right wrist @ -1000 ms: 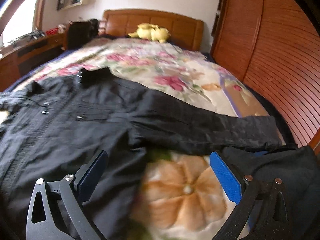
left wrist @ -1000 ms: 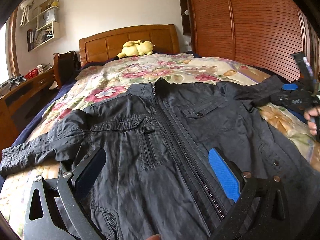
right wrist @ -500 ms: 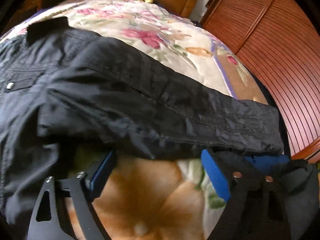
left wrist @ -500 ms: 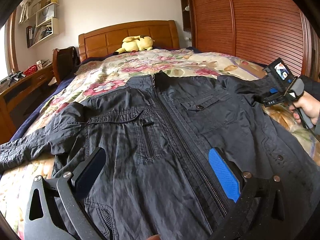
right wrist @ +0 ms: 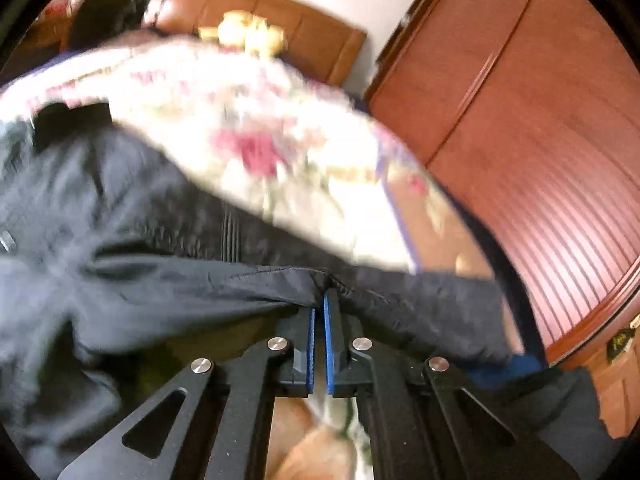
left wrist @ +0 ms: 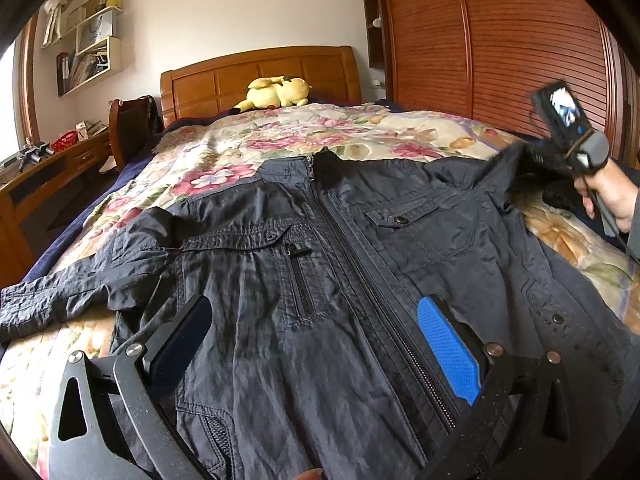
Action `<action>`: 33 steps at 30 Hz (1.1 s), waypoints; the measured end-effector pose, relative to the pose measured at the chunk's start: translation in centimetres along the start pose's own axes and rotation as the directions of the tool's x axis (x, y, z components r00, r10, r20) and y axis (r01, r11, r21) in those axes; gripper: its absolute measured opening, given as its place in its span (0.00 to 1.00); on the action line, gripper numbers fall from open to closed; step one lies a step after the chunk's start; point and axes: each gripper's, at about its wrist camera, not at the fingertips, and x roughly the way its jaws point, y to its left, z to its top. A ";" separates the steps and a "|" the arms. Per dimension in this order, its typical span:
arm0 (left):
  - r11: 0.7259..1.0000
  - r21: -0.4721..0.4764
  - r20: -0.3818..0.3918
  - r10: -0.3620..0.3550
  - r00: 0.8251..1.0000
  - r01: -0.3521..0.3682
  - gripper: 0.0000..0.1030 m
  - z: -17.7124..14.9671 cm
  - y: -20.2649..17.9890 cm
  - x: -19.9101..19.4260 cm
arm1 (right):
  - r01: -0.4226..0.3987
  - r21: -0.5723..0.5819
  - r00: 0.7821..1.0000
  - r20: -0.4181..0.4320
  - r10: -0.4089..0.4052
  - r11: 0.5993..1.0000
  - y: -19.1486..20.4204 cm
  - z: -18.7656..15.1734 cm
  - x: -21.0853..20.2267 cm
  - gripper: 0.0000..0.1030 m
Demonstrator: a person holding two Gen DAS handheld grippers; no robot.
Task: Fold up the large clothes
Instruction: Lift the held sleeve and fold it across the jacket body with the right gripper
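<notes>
A dark jacket (left wrist: 352, 264) lies front up on the bed (left wrist: 248, 152), zipped, collar toward the headboard (left wrist: 260, 76), spread across the floral quilt. Its one sleeve (left wrist: 68, 296) stretches out flat to the left edge of the bed.

The left tongs (left wrist: 316, 344) hover spread wide over the jacket's lower front, one pad on each side of the zipper, holding nothing.

The right tongs (right wrist: 319, 312) are pressed together, pinching the other sleeve (right wrist: 280, 280) near its cuff; the cloth hangs from the pads, lifted off the quilt. In the left view the right hand (left wrist: 612, 196) holds that tool above the bed's right side, with the sleeve pulled up from the shoulder.

A yellow plush (left wrist: 280, 90) sits by the headboard. A wooden wardrobe (left wrist: 500, 36) stands beyond the bed.
</notes>
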 end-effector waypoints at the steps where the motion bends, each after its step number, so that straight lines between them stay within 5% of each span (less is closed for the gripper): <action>1: 1.000 -0.002 0.005 0.000 1.000 0.000 1.00 0.0 0.1 -0.2 | -0.022 0.006 0.999 0.032 0.022 1.000 0.4 0.6 -1.4 0.03; 4: 1.000 -0.008 0.018 0.000 1.000 0.000 1.00 0.0 0.5 -1.0 | -0.100 -0.016 0.988 0.121 0.101 0.995 2.7 2.0 -5.9 0.03; 8: 1.000 -0.020 0.033 0.005 0.999 -0.004 1.00 -0.2 1.2 -1.9 | -0.262 -0.095 0.946 0.170 0.275 0.961 7.5 1.7 -11.1 0.03; 12: 1.000 -0.031 0.044 0.007 0.999 -0.006 1.00 -0.4 1.8 -2.8 | -0.348 -0.145 0.924 0.110 0.365 0.926 11.7 -0.8 -13.1 0.03; 18: 0.999 -0.041 0.047 0.008 0.999 -0.006 1.00 -0.8 2.6 -3.3 | -0.429 -0.035 0.903 0.001 0.429 0.903 10.6 -3.7 -11.1 0.03; 24: 0.999 -0.043 0.054 0.013 0.998 -0.011 1.00 -0.9 2.9 -3.7 | -0.436 -0.026 0.899 -0.062 0.434 0.900 6.6 -2.4 -9.5 0.28; 26: 0.999 -0.043 0.055 0.013 0.998 -0.011 1.00 -1.0 2.9 -3.7 | -0.429 -0.016 0.903 -0.052 0.427 0.903 5.3 -2.6 -10.3 0.55; 28: 0.999 -0.040 0.056 0.012 0.998 -0.009 1.00 -1.0 3.0 -3.7 | -0.444 0.005 0.896 -0.027 0.444 0.896 3.5 -3.2 -11.4 0.67; 33: 0.999 -0.036 0.052 0.011 0.999 -0.009 1.00 -0.9 2.8 -3.5 | -0.346 0.139 0.938 0.023 0.347 0.928 -1.4 -4.5 -11.2 0.69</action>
